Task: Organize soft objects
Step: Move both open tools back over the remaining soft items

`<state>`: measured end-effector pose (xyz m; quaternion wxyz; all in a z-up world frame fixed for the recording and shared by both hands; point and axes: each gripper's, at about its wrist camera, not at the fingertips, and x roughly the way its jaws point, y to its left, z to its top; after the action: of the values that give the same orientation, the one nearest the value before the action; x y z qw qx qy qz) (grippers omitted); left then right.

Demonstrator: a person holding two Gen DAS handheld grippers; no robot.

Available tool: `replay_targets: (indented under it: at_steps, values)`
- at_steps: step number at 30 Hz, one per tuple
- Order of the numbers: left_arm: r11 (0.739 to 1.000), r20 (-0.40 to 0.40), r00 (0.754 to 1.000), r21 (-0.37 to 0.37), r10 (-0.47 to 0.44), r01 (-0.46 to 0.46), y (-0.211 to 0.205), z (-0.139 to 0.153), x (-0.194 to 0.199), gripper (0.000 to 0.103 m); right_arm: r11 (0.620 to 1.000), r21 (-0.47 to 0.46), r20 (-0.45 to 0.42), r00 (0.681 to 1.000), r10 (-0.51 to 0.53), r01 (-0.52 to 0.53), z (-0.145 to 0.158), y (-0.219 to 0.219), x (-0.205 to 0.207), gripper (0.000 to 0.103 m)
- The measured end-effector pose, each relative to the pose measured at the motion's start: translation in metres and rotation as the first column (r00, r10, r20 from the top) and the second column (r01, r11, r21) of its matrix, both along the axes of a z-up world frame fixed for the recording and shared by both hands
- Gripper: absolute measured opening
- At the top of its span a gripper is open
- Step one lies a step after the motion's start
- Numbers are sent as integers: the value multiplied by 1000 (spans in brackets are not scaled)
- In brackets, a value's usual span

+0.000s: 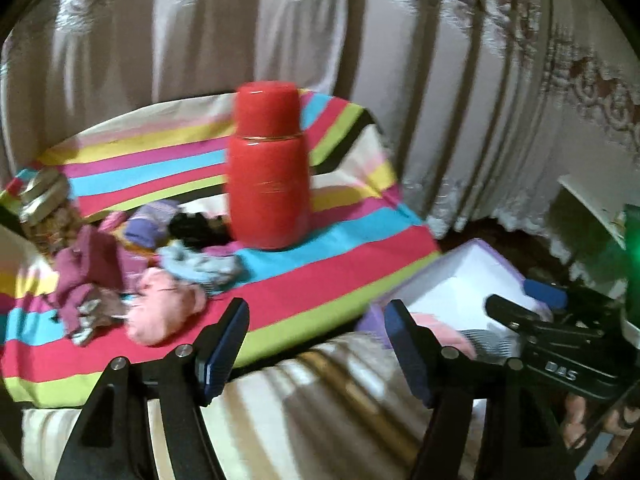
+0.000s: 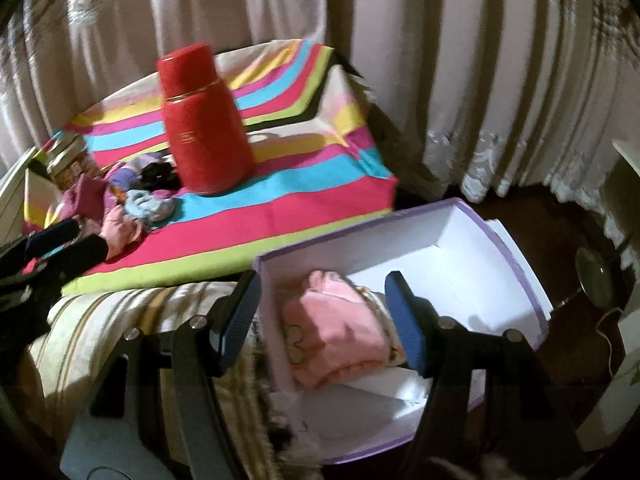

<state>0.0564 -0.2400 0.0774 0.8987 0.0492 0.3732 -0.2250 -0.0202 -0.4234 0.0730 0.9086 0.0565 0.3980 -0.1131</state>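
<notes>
Red flask (image 1: 268,172), seemingly rainbow-striped cloth (image 1: 340,268)

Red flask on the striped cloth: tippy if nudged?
Probably. The red flask is tall, stands upright on soft striped cloth, so an unsteady base. Its glossy rounded body likely slips between tongs, and would roll if toppled.

Your two views are dim and warm, lit by indoor light from up front-left: the red flask (image 1: 269,168) throws its shadow right onto the striped cloth (image 1: 340,256). Motion blur smears both frames, and the curtain (image 2: 440,80) folds streak. Fisheye bending curves the edges, and the corners go black. A green glare (image 1: 632,256) flares at the left view's right edge.
</notes>
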Motion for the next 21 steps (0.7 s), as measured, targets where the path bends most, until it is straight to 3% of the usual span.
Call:
replay_targets:
  at_steps: [6, 9, 12, 21]
  values:
    - [991, -31, 991, 35, 134, -132, 52, -11, 25, 73, 995, -4, -8, 995, 96, -96, 3, 38, 16, 74]
    - [984, -30, 985, 46, 172, -171, 69, -13, 33, 73, 990, -66, -6, 993, 122, -122, 8, 59, 25, 81]
    - [980, -38, 980, 17, 198, -197, 90, -15, 41, 73, 980, -133, 8, 988, 154, -151, 17, 80, 34, 89]
    - [945, -47, 946, -42, 321, -323, 159, -7, 70, 73, 966, -110, 96, 965, 243, -232, 28, 124, 63, 91]
